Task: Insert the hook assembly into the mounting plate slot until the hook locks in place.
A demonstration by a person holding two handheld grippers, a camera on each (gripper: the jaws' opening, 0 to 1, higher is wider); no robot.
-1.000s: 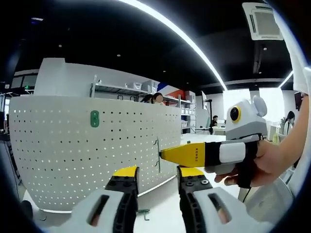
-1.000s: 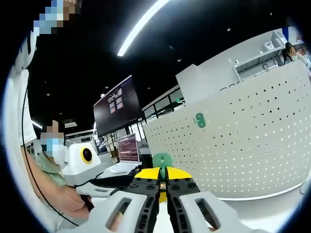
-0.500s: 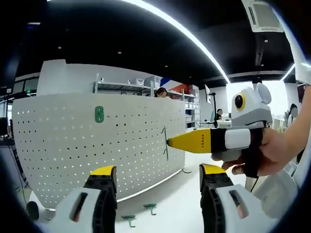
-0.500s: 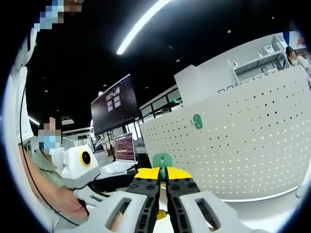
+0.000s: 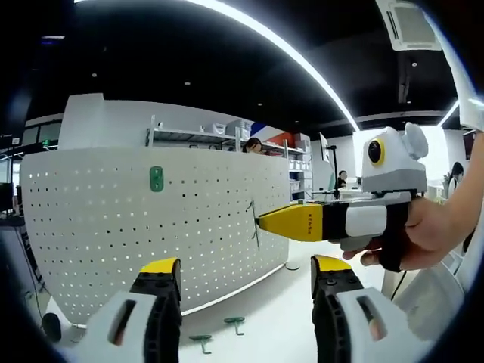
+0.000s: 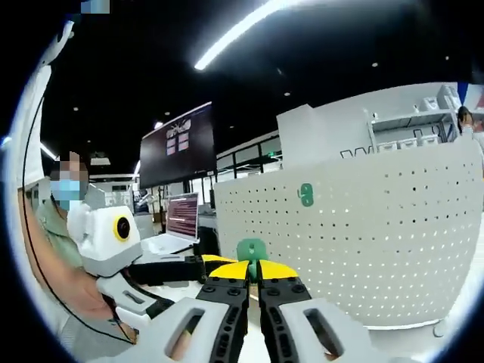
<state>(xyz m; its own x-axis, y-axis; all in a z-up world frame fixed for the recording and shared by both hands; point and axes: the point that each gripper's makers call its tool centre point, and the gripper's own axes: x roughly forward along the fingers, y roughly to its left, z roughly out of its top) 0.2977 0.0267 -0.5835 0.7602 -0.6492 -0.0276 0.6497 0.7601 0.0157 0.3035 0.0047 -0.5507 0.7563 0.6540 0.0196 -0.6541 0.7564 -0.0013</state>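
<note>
The white perforated mounting plate (image 5: 113, 227) stands upright on the table, also in the right gripper view (image 6: 378, 242). One green hook (image 5: 156, 178) hangs on its face (image 6: 305, 194). My right gripper (image 6: 252, 271) is shut on another green hook assembly (image 6: 251, 248). In the left gripper view the right gripper (image 5: 262, 221) comes in from the right, and its hook (image 5: 252, 224) shows edge-on just off the plate's right part. My left gripper (image 5: 246, 266) stands open with nothing between its jaws, below the plate. It also shows at the left (image 6: 198, 265).
Two loose green hooks (image 5: 202, 342) (image 5: 234, 324) lie on the white table in front of the plate. A person's hand (image 5: 423, 234) holds the right gripper. A masked person (image 6: 64, 227), a laptop (image 6: 178, 227) and a dark monitor (image 6: 175, 144) are at the left.
My left gripper's jaws have spread from nearly closed to wide open. The right gripper with its hook has shifted slightly at the plate's right part. The right view has rolled.
</note>
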